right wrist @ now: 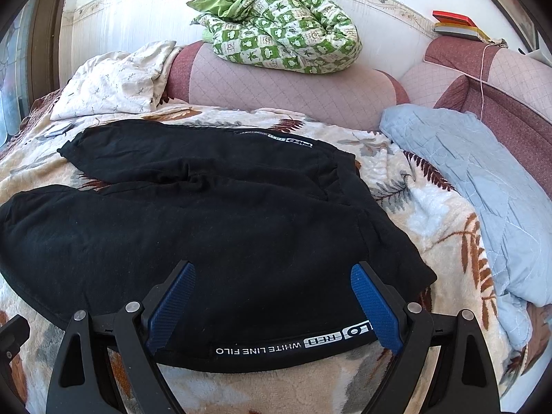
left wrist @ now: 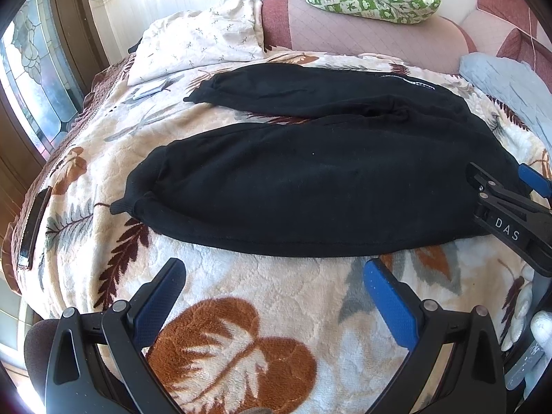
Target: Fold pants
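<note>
Black pants (left wrist: 310, 186) lie spread flat on a leaf-patterned blanket (left wrist: 241, 310), legs apart and pointing left, waist to the right. My left gripper (left wrist: 276, 276) is open and empty, just short of the near leg's front edge. My right gripper (right wrist: 272, 283) is open, its blue pads either side of the near edge of the pants (right wrist: 241, 241), by the band with white lettering (right wrist: 293, 343). It holds nothing. The right gripper also shows in the left wrist view (left wrist: 500, 186) over the waist end.
A white floral pillow (left wrist: 200, 45) lies at the back left, a green checked quilt (right wrist: 283, 24) on the pink bolster (right wrist: 293, 93), a light blue quilt (right wrist: 483, 189) at right. A dark flat object (left wrist: 34, 227) lies at the blanket's left edge. Window at far left.
</note>
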